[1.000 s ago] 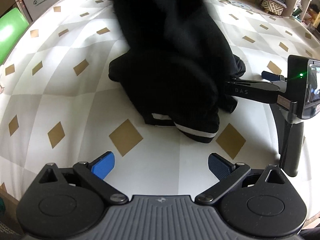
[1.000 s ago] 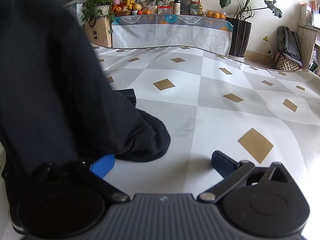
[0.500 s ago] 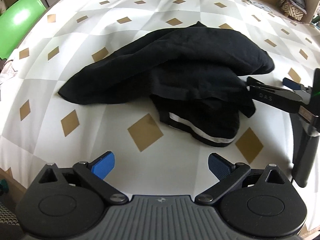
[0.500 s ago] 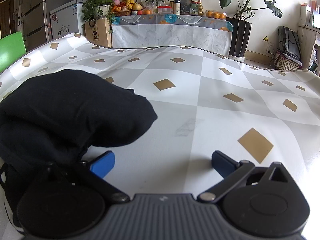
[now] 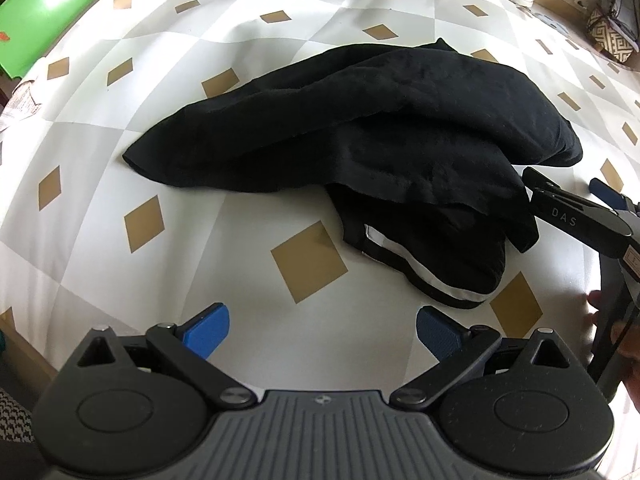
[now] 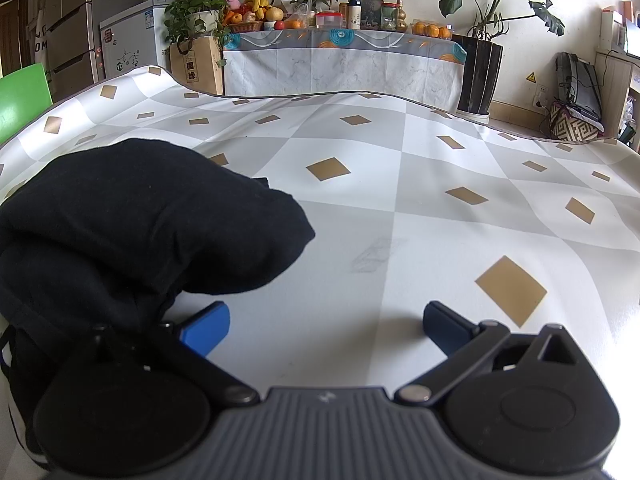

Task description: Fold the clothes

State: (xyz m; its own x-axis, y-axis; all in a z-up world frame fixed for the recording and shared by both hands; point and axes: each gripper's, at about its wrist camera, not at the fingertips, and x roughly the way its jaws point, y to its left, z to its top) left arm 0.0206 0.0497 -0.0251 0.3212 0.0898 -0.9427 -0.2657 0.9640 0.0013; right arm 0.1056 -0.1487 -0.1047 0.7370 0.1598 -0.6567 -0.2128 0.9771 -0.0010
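The black garment [image 5: 360, 136] lies heaped mid-bench [image 5: 120, 160], hiding its own shape. The left gripper [image 5: 320, 326] gapes empty. The right gripper [image 6: 326, 322] gapes too, its frame partly buried under cloth.

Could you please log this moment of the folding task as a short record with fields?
garment: black garment, white-striped hem, lying bunched in a heap
surface: tablecloth, white and grey with tan diamonds
left gripper: open, empty, short of the garment
right gripper: open, beside the garment's right edge
fold state: not yet neat
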